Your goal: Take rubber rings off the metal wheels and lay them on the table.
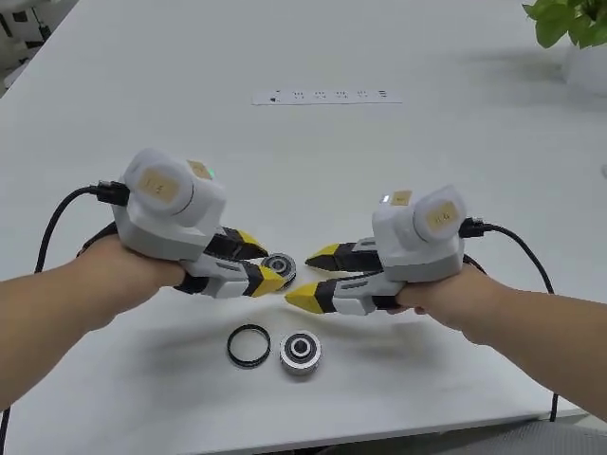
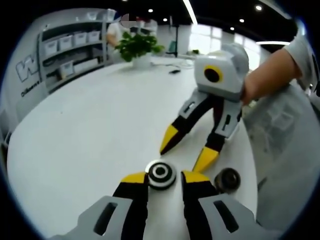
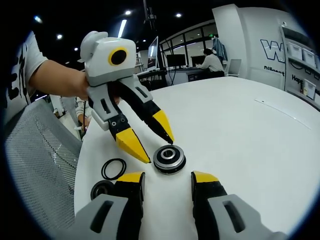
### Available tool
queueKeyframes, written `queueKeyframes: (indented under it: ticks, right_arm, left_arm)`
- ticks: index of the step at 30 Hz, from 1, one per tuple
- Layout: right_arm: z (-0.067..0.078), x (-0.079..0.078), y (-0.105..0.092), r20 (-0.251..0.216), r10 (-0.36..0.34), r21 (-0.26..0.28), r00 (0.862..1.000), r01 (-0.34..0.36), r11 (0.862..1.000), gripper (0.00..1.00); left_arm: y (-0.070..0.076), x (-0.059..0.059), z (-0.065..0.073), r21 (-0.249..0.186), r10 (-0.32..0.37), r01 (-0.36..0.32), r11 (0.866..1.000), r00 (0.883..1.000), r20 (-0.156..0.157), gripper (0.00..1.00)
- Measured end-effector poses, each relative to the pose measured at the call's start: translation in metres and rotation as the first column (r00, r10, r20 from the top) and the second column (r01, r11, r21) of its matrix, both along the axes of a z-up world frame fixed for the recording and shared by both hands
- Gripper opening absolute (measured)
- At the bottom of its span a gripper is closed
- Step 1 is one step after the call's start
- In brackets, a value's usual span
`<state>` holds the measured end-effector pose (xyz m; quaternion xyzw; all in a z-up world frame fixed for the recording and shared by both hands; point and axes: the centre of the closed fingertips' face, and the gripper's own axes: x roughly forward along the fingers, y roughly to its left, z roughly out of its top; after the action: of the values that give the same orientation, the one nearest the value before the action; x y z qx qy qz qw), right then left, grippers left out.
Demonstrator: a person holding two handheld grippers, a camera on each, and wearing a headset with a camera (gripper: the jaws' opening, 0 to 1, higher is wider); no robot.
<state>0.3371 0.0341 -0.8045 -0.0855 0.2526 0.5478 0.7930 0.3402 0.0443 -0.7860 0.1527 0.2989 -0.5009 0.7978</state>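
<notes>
A metal wheel (image 1: 279, 268) with a dark rubber rim lies flat on the white table (image 1: 313, 161). My left gripper (image 1: 267, 263) stands open, its yellow tips just short of that wheel (image 2: 160, 174). From the opposite side my right gripper (image 1: 309, 275) faces it, open and holding nothing, with the wheel (image 3: 169, 158) a little beyond its jaws. The left gripper (image 3: 159, 150) hovers over the wheel's near edge. A loose black rubber ring (image 1: 248, 345) and a silver-rimmed wheel (image 1: 300, 351) lie side by side nearer me. The right gripper (image 2: 179, 160) points down toward the table.
A white power strip (image 1: 327, 96) lies far across the table, and a potted plant (image 1: 567, 24) stands at the back right. The table's front edge (image 1: 360, 431) runs just below the ring. Black cables (image 1: 52, 223) trail from both grippers. A mesh chair (image 3: 35, 165) stands beside the table.
</notes>
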Motion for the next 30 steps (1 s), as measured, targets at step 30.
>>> queueKeyframes:
  ticks: [30]
  right_arm:
    - [0.0, -0.0014, 0.0034, 0.0, 0.005, -0.003, 1.0, -0.005, 1.0, 0.34]
  left_arm:
    - [-0.0002, 0.0064, -0.0054, 0.069, -0.019, 0.014, 0.997, 0.998, 0.058, 0.14]
